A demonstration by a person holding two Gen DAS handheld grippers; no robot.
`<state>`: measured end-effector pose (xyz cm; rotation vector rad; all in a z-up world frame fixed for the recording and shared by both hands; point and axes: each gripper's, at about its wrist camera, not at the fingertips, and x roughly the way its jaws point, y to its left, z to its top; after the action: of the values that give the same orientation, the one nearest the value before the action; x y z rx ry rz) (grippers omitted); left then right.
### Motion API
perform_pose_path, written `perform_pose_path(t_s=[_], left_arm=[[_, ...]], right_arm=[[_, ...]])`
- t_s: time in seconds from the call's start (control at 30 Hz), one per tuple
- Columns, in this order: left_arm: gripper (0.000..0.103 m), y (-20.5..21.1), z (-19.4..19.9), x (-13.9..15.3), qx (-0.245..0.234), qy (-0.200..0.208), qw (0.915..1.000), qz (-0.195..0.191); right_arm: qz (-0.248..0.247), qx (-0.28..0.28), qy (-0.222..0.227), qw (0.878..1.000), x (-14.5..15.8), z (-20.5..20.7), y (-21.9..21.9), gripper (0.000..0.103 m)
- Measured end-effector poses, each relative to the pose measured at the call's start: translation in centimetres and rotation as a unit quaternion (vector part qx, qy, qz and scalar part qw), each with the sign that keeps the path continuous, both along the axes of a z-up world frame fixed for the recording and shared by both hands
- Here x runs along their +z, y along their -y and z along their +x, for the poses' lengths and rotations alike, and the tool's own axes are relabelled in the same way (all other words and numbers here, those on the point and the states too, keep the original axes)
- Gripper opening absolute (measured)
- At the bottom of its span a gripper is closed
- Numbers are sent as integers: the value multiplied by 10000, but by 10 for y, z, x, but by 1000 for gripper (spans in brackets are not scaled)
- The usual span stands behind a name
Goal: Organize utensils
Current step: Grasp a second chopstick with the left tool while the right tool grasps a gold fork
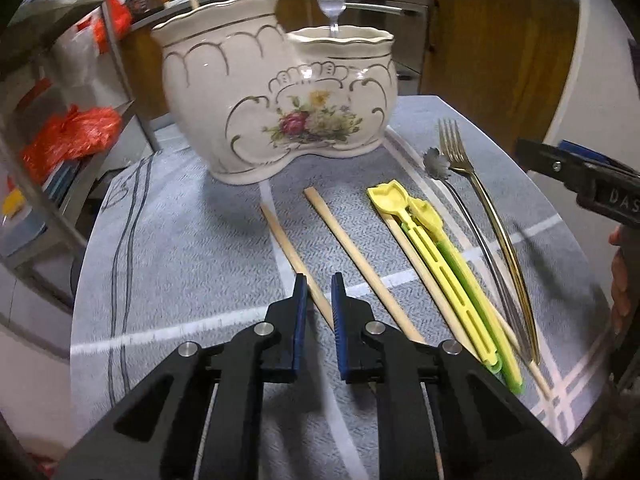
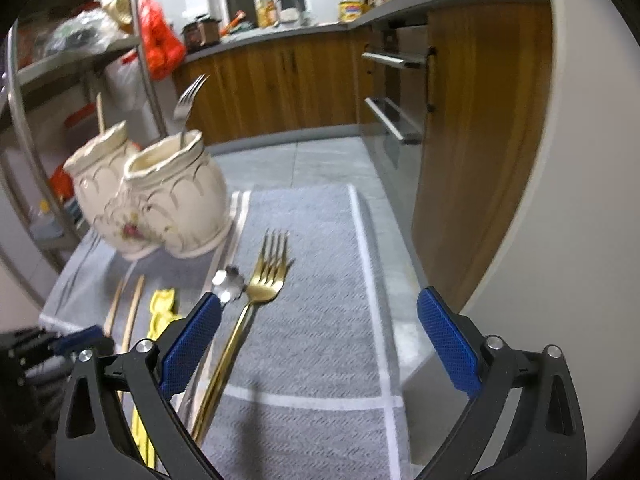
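Blue pads of the left gripper [image 1: 320, 304] pinch in around a wooden chopstick [image 1: 294, 258] on the grey cloth [image 1: 180, 240], seemingly touching it. Right gripper [image 2: 320, 344] gapes wide above the gold fork [image 2: 256, 300]. Ceramic utensil holder [image 1: 276, 92] stands behind.

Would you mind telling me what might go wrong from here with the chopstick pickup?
The left gripper has its jaws closed on one wooden chopstick near its end, so it may pivot or slip when lifted. The ceramic holder is tall; a swinging tip could knock its rim.
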<state>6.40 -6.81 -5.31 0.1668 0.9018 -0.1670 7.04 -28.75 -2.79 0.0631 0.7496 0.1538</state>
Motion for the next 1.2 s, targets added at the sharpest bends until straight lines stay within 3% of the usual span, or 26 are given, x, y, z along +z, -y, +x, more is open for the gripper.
perform_pose_path(t_s=[0.1,0.37,0.57,0.77,1.03,1.17,1.2], left_arm=[[11,-3,-1,0,-262,24,9996,125],[4,-20,-3,1,-689,37,9972,281],[3,-30,-10,3,-878,89,9959,203],[3,-32,-14,3,-1006,44,9949,-45],[22,-30,-26,-1,-1234,-54,9920,-263],[19,-32,-29,-2,-1175,11,9927,-282],[9,-34,-28,-2,-1099,61,9936,-265]], right_arm=[[17,158,-48,9999,-1,0,-6,91],[86,617,-541,9966,-16,8,-26,50],[70,809,-790,9936,-23,13,-40,27],[-470,871,-730,9924,-23,17,-58,19],[-610,1069,-651,9903,-21,13,-61,8],[-646,1071,-550,9906,-18,10,-59,6],[-628,1073,-532,9908,-17,10,-59,6]])
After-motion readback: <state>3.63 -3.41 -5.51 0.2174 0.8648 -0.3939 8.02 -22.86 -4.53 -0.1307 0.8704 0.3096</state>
